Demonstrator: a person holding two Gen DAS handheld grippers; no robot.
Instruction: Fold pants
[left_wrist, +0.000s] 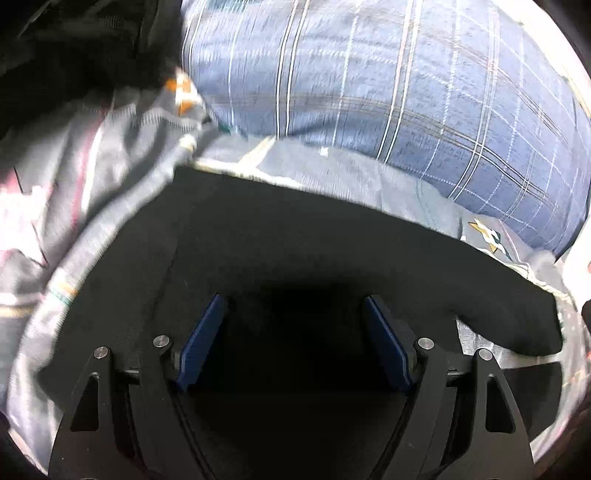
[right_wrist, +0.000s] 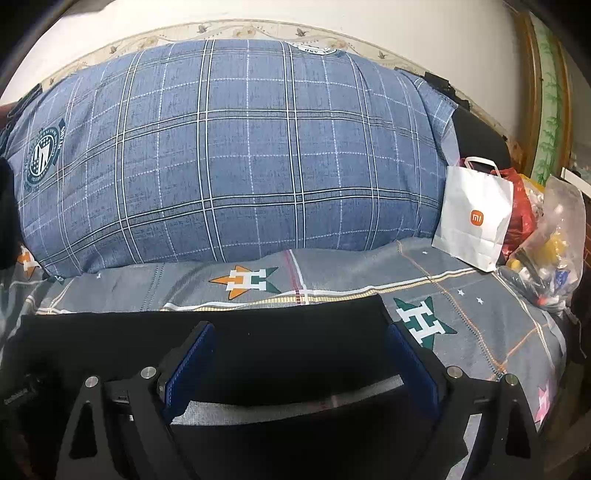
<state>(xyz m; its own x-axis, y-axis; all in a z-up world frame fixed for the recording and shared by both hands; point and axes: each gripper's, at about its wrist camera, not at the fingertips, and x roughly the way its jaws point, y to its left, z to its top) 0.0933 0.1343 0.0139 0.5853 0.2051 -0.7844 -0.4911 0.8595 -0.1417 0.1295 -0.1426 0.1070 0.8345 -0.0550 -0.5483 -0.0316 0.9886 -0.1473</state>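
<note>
Pants, black, lie flat on the grey star-print bedsheet, with the blue plaid pillow at 12 o'clock beyond them. A white paper bag stands at 2 o'clock. Left gripper and right gripper hover over the cloth, fingers apart, gripping nothing.

Plaid pillow, white bag, bedsheet
</note>
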